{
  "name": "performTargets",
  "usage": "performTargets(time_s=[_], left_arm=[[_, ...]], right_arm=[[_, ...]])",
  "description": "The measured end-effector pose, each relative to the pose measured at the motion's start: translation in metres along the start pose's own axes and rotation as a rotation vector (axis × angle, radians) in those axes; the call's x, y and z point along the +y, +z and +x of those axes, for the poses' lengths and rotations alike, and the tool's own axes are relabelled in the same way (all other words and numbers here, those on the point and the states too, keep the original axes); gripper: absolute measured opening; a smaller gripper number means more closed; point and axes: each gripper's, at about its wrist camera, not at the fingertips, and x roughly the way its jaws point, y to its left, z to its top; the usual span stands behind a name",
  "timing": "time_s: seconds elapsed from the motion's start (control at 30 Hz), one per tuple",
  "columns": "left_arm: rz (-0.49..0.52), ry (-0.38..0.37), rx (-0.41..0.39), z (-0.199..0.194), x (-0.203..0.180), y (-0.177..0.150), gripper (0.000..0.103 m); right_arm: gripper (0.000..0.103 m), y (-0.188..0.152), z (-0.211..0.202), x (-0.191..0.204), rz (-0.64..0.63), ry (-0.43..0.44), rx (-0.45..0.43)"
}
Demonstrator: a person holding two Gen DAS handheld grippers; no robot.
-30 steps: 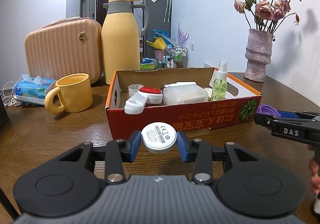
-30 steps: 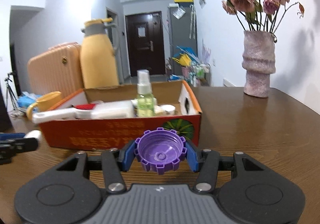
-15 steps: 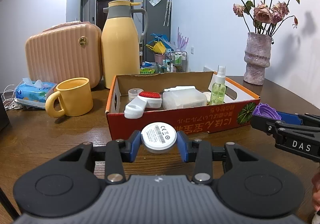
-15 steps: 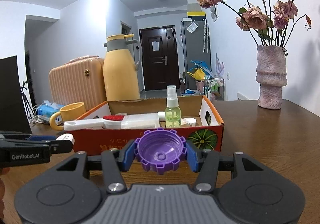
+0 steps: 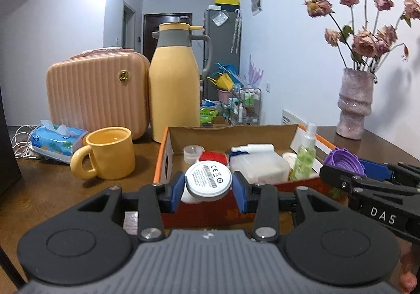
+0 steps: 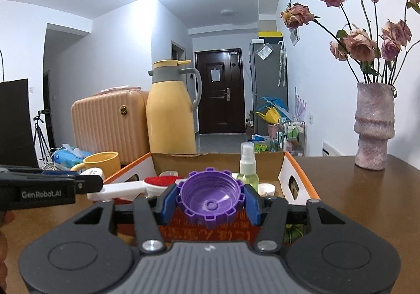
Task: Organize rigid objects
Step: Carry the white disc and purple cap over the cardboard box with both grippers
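**Two grippers, each clamped on a round part at the box**

Two blue-padded grippers are loaded. The left gripper (image 5: 207,190) squeezes a flat round white disc with a barcode label (image 5: 208,180) between its pads, label facing the camera. The right gripper (image 6: 208,202) pinches a purple plastic screw cap with notched rim (image 6: 210,196), hollow side toward the lens; in the left view that cap (image 5: 342,161) shows off to the right.

Just ahead of both tools sits an open orange-and-red cardboard box (image 5: 164,162) holding a white handled brush with red pad (image 6: 131,187), a clear plastic container (image 5: 258,166) and a small green spray bottle (image 6: 247,169). Left of the box stands a yellow ceramic mug (image 5: 109,153); behind it, a yellow thermos jug (image 5: 174,86) and a pink ribbed hard case (image 5: 95,94). Far right, a pink stone vase of dried roses (image 6: 374,125).
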Motion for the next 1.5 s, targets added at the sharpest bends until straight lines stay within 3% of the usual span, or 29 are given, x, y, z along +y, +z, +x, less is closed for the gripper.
performTargets(time_s=[0.63,1.5], left_arm=[[-0.033,0.059,-0.016,0.057,0.001,0.029,0.04],[-0.102,0.07,0.056,0.131,0.009,0.05,0.04]], right_arm=[[0.052,0.016,0.071,-0.001,0.012,-0.044,-0.014],[0.052,0.025,0.131,-0.006,0.021,-0.062,0.017]])
